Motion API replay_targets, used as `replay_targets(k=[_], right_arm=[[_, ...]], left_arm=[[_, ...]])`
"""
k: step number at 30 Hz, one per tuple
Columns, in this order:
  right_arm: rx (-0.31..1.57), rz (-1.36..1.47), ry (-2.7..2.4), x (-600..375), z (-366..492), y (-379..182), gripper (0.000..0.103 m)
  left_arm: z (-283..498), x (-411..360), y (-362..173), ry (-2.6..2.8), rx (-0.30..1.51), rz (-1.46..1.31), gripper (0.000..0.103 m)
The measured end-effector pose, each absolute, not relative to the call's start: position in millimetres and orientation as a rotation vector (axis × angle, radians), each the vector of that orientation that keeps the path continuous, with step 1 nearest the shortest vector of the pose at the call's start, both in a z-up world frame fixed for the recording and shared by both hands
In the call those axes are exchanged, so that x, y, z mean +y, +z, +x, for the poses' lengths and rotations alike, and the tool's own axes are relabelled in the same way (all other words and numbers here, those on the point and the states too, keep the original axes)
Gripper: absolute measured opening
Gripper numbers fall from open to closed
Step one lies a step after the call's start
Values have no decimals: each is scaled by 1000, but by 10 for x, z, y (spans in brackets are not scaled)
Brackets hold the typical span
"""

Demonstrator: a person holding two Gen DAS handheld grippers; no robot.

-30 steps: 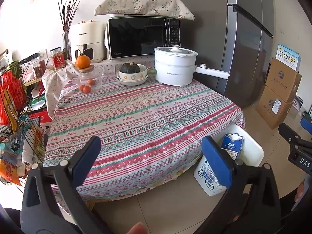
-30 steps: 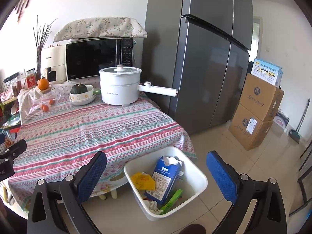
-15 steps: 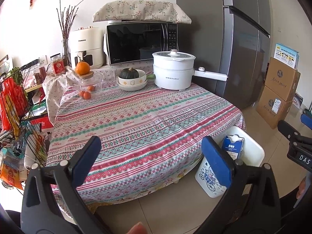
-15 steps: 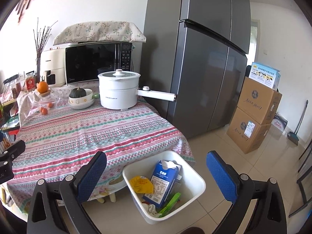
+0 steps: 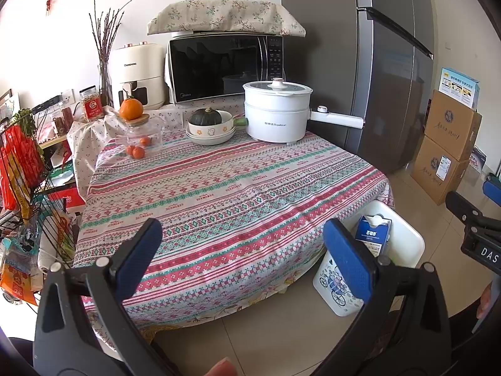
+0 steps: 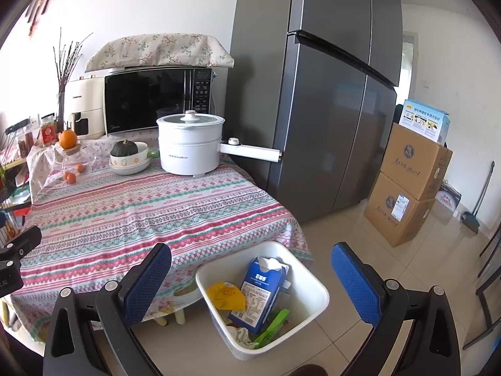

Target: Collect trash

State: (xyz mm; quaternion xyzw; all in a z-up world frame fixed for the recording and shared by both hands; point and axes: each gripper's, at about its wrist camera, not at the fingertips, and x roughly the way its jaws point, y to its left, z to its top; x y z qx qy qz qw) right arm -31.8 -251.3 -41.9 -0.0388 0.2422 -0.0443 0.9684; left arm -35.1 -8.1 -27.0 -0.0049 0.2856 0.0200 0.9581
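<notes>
Trash sits in a white plastic bin on the tiled floor beside the tabletop: a blue rectangular milk carton, long axis near upright, torn top tilted toward the table, a crumpled yellow wrapper and a green strip. Left claw and right claw both released, empty.
</notes>
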Motion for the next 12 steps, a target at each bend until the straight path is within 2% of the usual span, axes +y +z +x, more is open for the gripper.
replay_targets(k=[12], right_arm=[[521,-108,-43,-2487,-265,-537,103]], left_arm=[[-270,-42,-245,2,631,-26,102]])
